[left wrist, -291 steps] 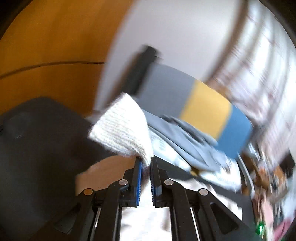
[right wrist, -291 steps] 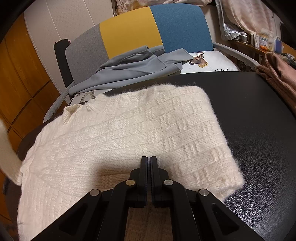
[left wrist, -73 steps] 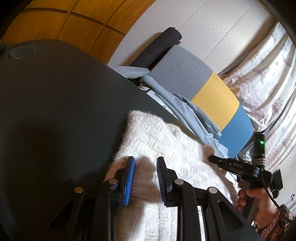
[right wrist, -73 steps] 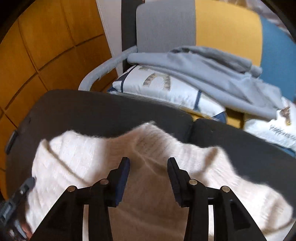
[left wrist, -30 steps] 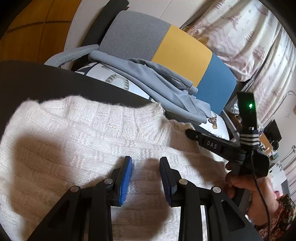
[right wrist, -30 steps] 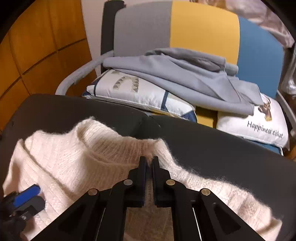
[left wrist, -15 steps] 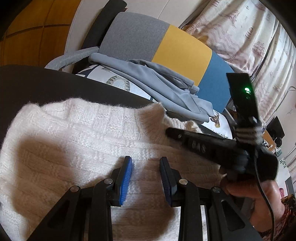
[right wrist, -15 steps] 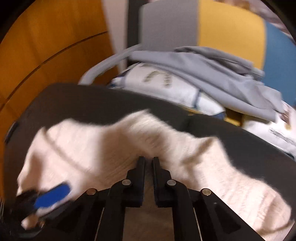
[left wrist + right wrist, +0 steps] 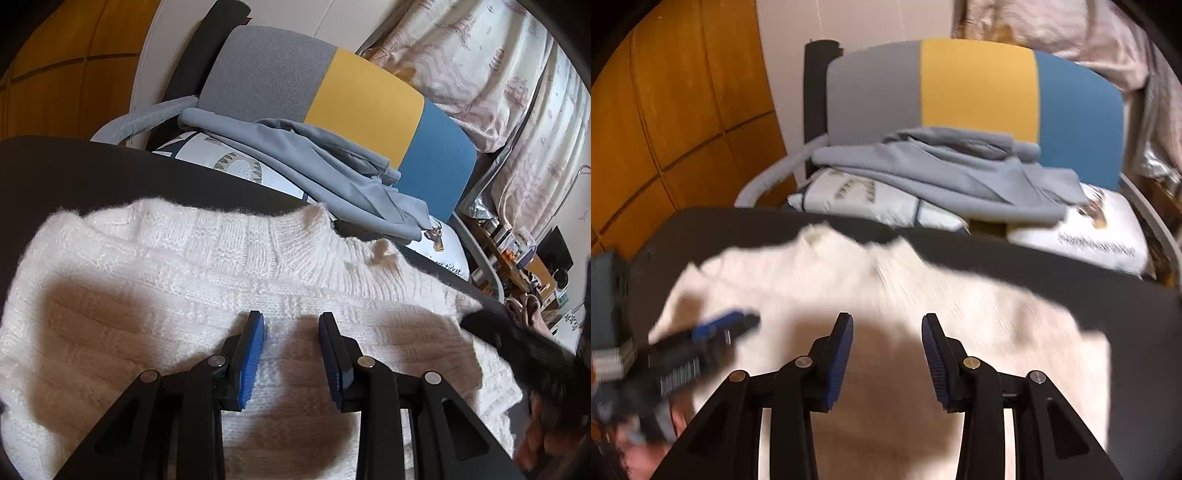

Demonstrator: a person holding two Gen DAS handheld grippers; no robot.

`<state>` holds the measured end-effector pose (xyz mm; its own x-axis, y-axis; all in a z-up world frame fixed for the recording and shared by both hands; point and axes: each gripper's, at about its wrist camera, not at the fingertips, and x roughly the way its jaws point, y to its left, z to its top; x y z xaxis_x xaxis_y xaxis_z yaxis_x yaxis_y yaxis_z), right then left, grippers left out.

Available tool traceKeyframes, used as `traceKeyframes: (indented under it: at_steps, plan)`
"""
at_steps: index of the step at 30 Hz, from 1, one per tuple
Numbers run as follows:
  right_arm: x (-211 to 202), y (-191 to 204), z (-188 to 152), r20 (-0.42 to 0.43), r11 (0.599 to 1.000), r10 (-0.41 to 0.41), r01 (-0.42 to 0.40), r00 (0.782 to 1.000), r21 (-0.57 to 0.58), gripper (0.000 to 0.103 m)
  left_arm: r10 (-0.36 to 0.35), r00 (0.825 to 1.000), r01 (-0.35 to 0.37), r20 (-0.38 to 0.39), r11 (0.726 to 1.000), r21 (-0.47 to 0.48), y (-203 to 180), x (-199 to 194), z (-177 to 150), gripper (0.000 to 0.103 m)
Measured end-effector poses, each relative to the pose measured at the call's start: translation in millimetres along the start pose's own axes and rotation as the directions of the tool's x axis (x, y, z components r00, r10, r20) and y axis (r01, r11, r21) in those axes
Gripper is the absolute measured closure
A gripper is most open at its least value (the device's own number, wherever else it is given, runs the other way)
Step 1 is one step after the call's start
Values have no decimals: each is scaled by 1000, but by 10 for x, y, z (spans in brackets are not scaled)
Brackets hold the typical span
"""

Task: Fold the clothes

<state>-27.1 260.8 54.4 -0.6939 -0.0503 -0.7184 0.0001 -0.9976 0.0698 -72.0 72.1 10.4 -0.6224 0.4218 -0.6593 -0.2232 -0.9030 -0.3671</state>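
The fluffy cream cable-knit sweater (image 9: 155, 295) lay spread flat on the black leather-look tabletop (image 9: 74, 173), directly beneath and ahead of both sets of jaws, its ribbed collar (image 9: 280, 240) lying just beyond the tips. Its knit showed raised blocky bands and a fuzzy edge. The left gripper (image 9: 291, 325) hovered over it with blue ridged pads parted to a moderate gap, gripping nothing. The right gripper (image 9: 886, 328) stood wider apart, also empty, above the sweater's smeared middle. In the right wrist view the fabric was motion-blurred and its texture unreadable; the near hem was cut off by the frame in both views. Past the jaws stood a grey, yellow and blue padded chair (image 9: 979, 85) carrying a crumpled grey-blue garment (image 9: 942, 170) over white printed cushions (image 9: 1104, 236).
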Motion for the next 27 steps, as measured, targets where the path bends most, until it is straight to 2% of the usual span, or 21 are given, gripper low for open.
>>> traceKeyframes:
  at_steps: [3, 5, 7, 9, 13, 17, 18, 20, 24, 27]
  plan:
    - [36, -92, -235, -56, 999, -51, 50, 997, -17, 63, 11, 1000, -11, 0, 1000, 12, -15, 0, -3, 72]
    - [115, -218, -388, -77, 999, -45, 47, 996, 27, 63, 16, 1000, -16, 0, 1000, 19, -23, 1, -6, 72]
    - [53, -304, -415, -75, 995, -39, 46, 996, 91, 63, 23, 1000, -22, -18, 999, 42, -51, -12, 8, 72]
    - [17, -293, -420, -80, 992, -81, 89, 993, 95, 62, 30, 999, -27, -38, 997, 68, -81, -25, 23, 72]
    - [47, -269, -477, -53, 989, -118, 122, 992, 80, 57, 168, 985, -164, -44, 984, 76, 219, -141, 19, 72]
    - [-61, -349, -514, -52, 987, -94, 100, 994, 123, 54, 308, 950, -304, -48, 949, 81, 538, -262, 14, 68]
    - [-155, -400, -553, -50, 985, -82, 89, 995, 145, 53, 265, 964, -264, -27, 964, 37, 626, -359, 27, 68]
    - [-341, -502, -633, -43, 980, -59, 66, 997, 190, 53, 223, 972, -226, -70, 974, -29, 763, -442, 50, 68]
    - [-714, -706, -791, -28, 961, -12, 19, 1000, 277, 48, 247, 968, -248, -49, 968, -28, 811, -734, -216, 69]
    - [-993, -859, -910, -14, 940, 22, -16, 1000, 340, 47, 207, 977, -208, -46, 978, -17, 768, -917, -452, 69]
